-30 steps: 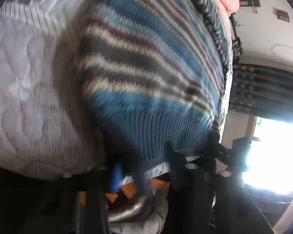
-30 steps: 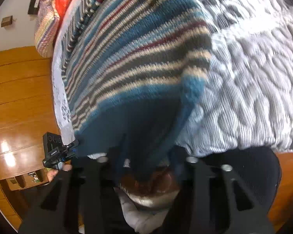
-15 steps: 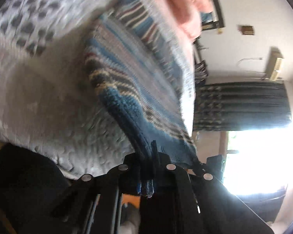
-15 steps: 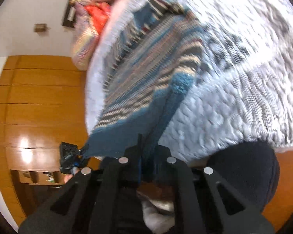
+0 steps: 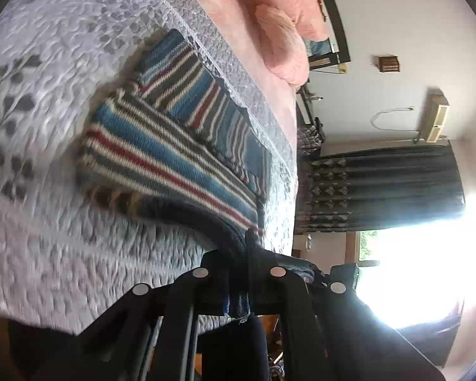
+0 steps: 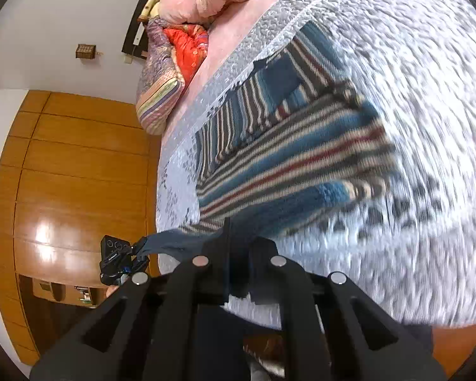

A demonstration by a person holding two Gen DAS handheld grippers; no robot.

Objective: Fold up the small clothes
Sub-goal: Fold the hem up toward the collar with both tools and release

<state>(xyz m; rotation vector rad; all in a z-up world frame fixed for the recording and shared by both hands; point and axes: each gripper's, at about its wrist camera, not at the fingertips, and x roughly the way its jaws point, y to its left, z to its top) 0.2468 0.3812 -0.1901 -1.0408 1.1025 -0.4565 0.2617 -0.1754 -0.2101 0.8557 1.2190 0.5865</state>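
Note:
A striped knit sweater (image 5: 174,146) in blue, grey, cream and red lies on the grey quilted bedspread (image 5: 47,247). Its dark blue hem runs down into my left gripper (image 5: 241,254), which is shut on that hem edge. In the right wrist view the same sweater (image 6: 295,158) lies across the bed, and my right gripper (image 6: 238,247) is shut on the other end of the hem. The hem stretches taut leftward to the left gripper (image 6: 120,260), seen off the bed's edge. A sleeve lies folded over the sweater's body.
Pink bedding (image 5: 285,31) and a red patterned quilt (image 6: 181,50) are piled at the head of the bed. Wooden wardrobe panels (image 6: 63,174) stand beside the bed. Dark curtains (image 5: 380,187) and a bright window (image 5: 412,270) are on the other side.
The sweater was close up and filling both views; now both grippers have drawn back with the hem, and the sweater lies stretched out flat on the bedspread further away.

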